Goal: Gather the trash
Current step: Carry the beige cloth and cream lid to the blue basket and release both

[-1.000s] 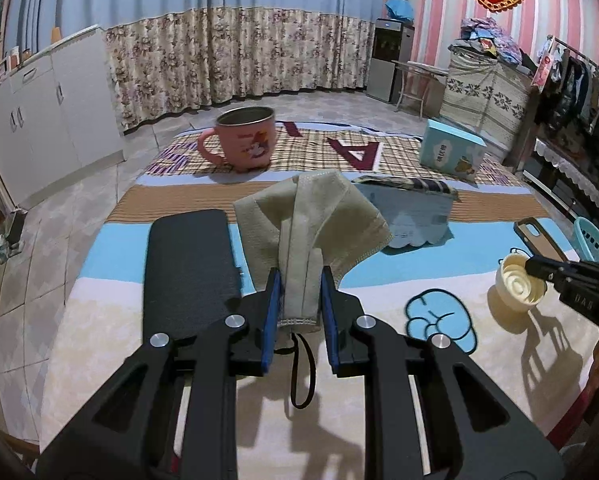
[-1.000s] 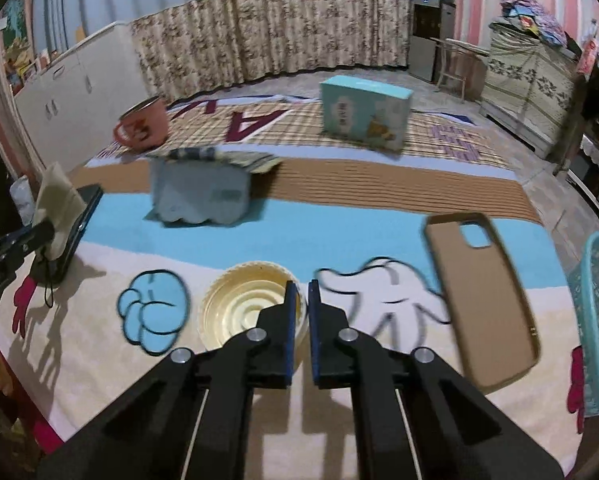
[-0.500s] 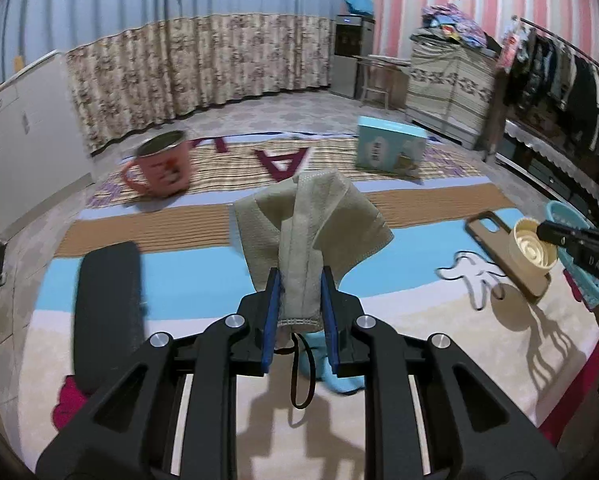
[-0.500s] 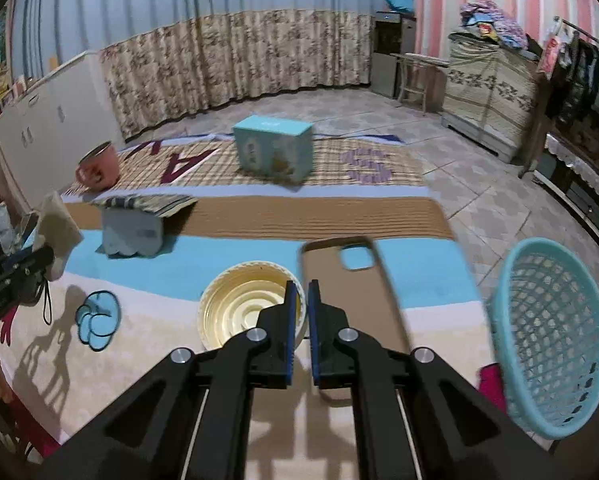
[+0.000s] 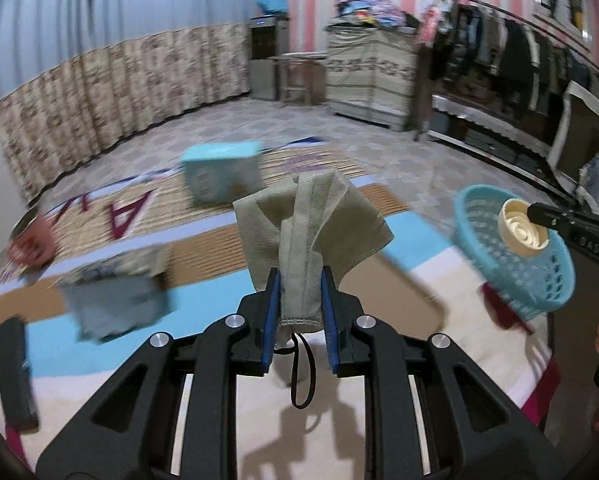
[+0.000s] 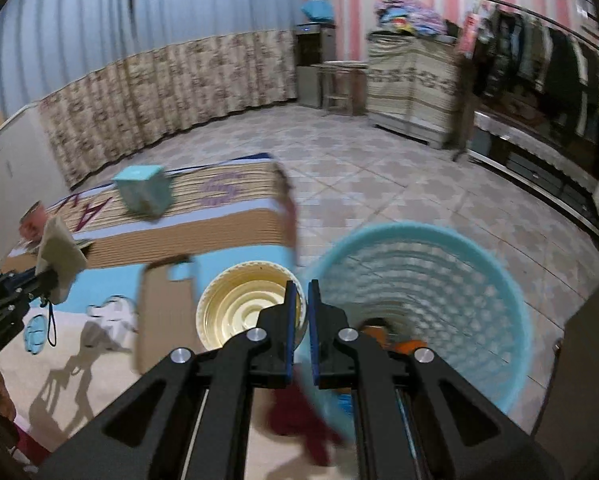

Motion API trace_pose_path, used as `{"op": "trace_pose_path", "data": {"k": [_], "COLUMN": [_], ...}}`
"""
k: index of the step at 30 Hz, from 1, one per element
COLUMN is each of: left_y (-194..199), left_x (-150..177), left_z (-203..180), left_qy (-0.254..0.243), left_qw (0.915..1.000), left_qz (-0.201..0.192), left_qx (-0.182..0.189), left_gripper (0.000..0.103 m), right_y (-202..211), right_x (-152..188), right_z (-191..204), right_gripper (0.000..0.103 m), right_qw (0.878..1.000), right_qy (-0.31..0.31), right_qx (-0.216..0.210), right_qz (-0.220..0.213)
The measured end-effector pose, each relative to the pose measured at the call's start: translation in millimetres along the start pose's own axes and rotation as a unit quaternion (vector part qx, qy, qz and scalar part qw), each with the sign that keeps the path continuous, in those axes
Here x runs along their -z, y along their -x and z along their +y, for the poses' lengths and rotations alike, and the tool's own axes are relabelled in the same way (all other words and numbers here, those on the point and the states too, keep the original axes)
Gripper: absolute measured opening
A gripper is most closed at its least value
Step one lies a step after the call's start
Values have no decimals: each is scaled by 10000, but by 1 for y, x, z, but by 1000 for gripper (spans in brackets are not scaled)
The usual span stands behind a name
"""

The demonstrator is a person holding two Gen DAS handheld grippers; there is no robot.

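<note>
Carrying two pieces of trash at once, a person held a gripper in each hand above a cartoon-print mat [image 5: 399, 364] spread on the tiled floor, both tools aimed toward a light-blue plastic basket [image 6: 495, 292] at the mat's edge. The left gripper [image 5: 299, 300] was clamped on a used beige face mask [image 5: 307, 224], its blue pads pinching the folded lower part so the body fanned upward and one black ear loop [image 5: 301, 372] hung beneath the jaws. The right gripper [image 6: 301, 312] was closed on the rim of a cream plastic lid [image 6: 235, 308], gripped by its edge so the ribbed inside faced the camera; from the left wrist view the lid [image 5: 521, 228] appeared in front of the basket [image 5: 539, 280], over its rim. The basket, judged to be the collection bin, stood just beside the mat and already had something orange [image 6: 407, 346] at its bottom. Left on the mat, away from the basket, were a brown phone case [image 6: 159, 308], a teal box [image 5: 219, 172], a grey packet [image 5: 119, 300], a pink mug [image 5: 31, 244] and a dark oblong object [image 5: 13, 372], none of them touched. Much of the mat and its objects appeared smeared, so finer detail could not be told. The lid seemed closer to being dropped in than the mask, which was farther from the basket
</note>
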State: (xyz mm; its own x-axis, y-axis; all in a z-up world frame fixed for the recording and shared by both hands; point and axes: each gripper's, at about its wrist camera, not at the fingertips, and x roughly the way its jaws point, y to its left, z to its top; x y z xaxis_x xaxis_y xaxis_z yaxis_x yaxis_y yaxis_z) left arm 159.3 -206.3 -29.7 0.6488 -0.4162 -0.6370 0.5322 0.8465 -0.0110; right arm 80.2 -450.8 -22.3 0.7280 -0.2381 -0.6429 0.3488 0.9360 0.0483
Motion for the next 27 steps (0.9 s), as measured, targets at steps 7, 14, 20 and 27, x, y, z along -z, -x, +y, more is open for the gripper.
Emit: {"op": "trace_pose_path", "data": {"k": [7,14,20,27], "left_y": [-30,-57,-72,-73], "left_x": [-23,-29,-36,-46], "left_z": [-92,-160,-195,-196], "left_qy": [-336,-577,-772,-649], "left_qw": [9975,9927,9900,9912], "left_qz": [12,180,253,178], "left_qx": [616,1041,1150,1141], "left_gripper": [19,19,22,53], "right_y": [0,-2,-7,-10], "right_x": [1,4,9,10], "right_z": [-79,-121,-139,-143], "right_gripper": [6,6,6,6], "right_qw": [9984,9968,9961,9963], "right_qy": [-277,-495,-590,-579], "right_qx": [495,626,659,629], "right_qz": [13,17,57,55]}}
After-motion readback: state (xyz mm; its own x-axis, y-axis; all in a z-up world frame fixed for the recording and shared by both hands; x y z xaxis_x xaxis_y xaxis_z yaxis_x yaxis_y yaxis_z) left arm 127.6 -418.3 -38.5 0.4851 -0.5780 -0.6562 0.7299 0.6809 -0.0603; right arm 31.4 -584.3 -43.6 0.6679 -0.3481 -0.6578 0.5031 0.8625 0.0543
